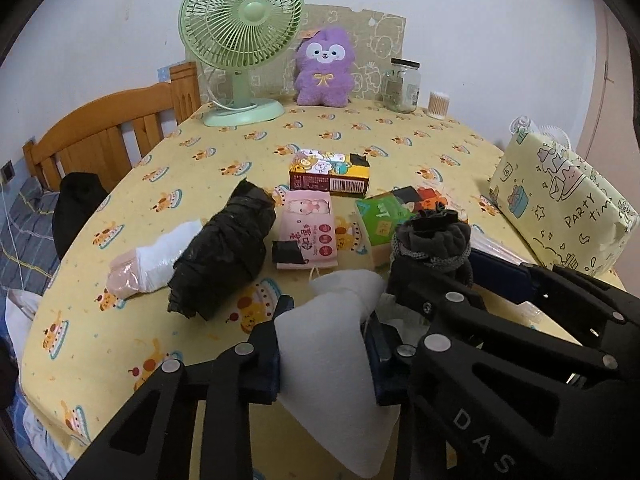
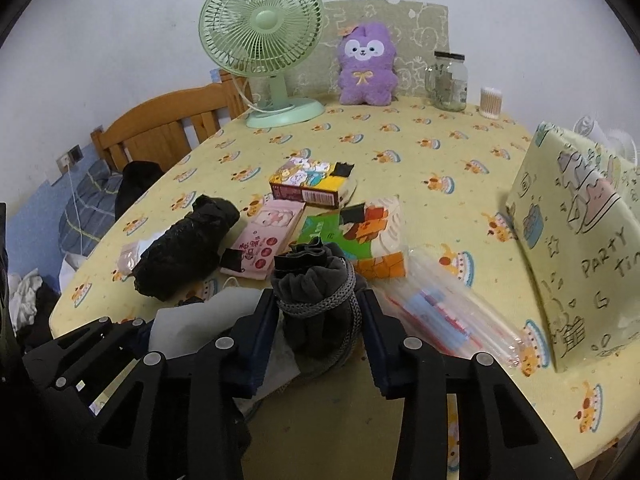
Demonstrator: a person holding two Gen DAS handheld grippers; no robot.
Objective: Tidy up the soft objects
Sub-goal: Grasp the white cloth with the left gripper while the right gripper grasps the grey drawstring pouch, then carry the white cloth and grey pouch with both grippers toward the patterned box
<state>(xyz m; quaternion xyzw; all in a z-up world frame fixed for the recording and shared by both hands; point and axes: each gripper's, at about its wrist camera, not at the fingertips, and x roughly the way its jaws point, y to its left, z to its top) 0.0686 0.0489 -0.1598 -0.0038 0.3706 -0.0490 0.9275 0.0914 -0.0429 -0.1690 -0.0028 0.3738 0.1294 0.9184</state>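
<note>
My left gripper (image 1: pixel 324 344) is shut on a white cloth pouch (image 1: pixel 332 360) and holds it above the near table edge; the pouch also shows in the right wrist view (image 2: pixel 192 328). My right gripper (image 2: pixel 318 312) is shut on a dark grey drawstring pouch (image 2: pixel 316 300) that bulges above the fingers; it also shows in the left wrist view (image 1: pixel 434 244). The two grippers sit side by side, the right one just right of the left. A purple plush toy (image 1: pixel 325 67) stands at the back of the table.
On the yellow tablecloth (image 1: pixel 168 184) lie a black plastic bundle (image 1: pixel 226 248), a white-pink bag (image 1: pixel 148 260), tissue packs (image 1: pixel 312 232), a small carton (image 1: pixel 330 174) and a clear bag of straws (image 2: pixel 452 312). A green fan (image 1: pixel 240 48), a jar (image 1: pixel 402 85) and a gift box (image 1: pixel 568 208) stand around.
</note>
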